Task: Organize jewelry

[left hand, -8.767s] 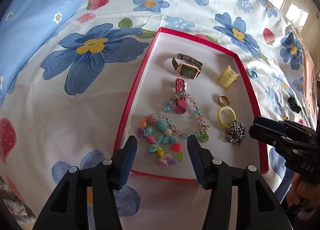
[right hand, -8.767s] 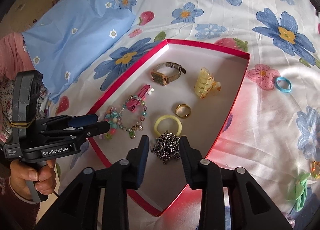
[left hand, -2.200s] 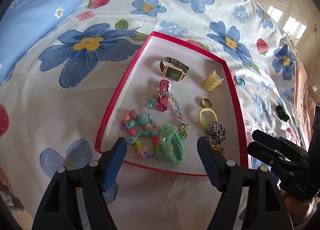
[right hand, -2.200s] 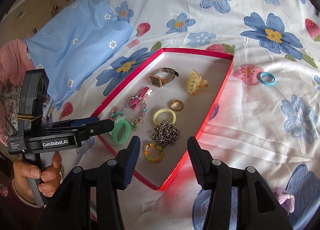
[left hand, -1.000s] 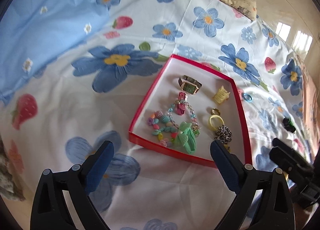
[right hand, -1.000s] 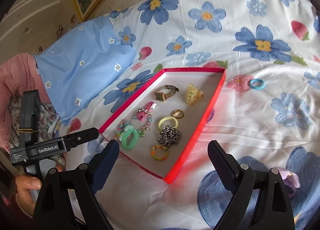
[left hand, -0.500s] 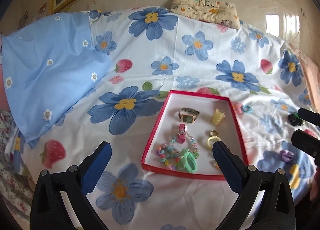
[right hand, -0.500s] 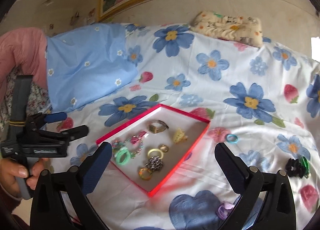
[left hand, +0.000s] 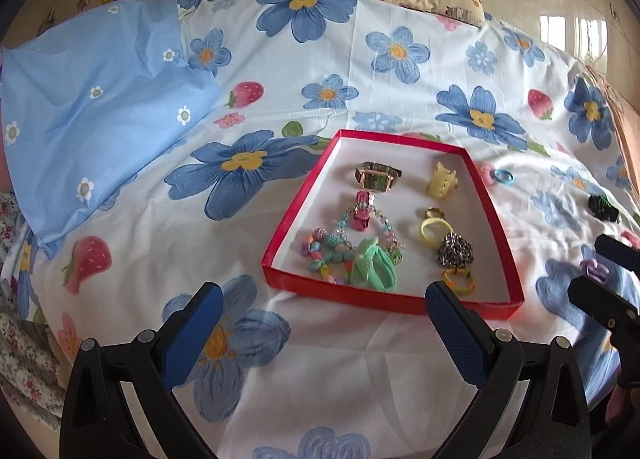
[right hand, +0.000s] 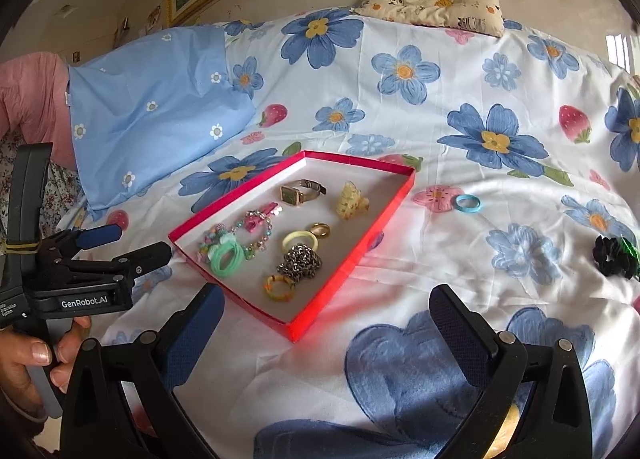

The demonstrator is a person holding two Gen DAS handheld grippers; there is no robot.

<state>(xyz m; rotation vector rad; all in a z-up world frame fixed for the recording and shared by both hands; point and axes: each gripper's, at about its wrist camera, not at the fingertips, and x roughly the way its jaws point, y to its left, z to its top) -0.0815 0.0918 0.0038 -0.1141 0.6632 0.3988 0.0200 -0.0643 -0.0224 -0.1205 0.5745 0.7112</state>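
Note:
A red-rimmed tray [left hand: 394, 301] [right hand: 354, 259] lies on the flowered bedsheet. In it are a watch [left hand: 376, 177], a yellow claw clip [left hand: 440, 181], a gold ring [right hand: 319, 230], a yellow loop [right hand: 300, 241], a metal chain [left hand: 455, 249], an orange band [right hand: 279, 288], a green hair tie [left hand: 374, 265] and beaded bracelets [left hand: 328, 247]. My left gripper [left hand: 320, 299] [right hand: 140, 241] hovers open before the tray's near rim, holding nothing. My right gripper [right hand: 326, 299] stands wide open and holds nothing, short of the tray's near corner.
Loose on the sheet right of the tray are a blue ring [right hand: 467, 204], a black scrunchie [right hand: 614, 255] and a purple piece [left hand: 594, 268]. A blue pillow [left hand: 92, 119] lies at the left, a patterned cushion [right hand: 432, 1] by the wall. A hand [right hand: 28, 359] grips the left handle.
A green hair tie and an orange band have joined the tray. Both grippers opened wide and drew back from it. Both views tilted up, so the wall and the cushion show.

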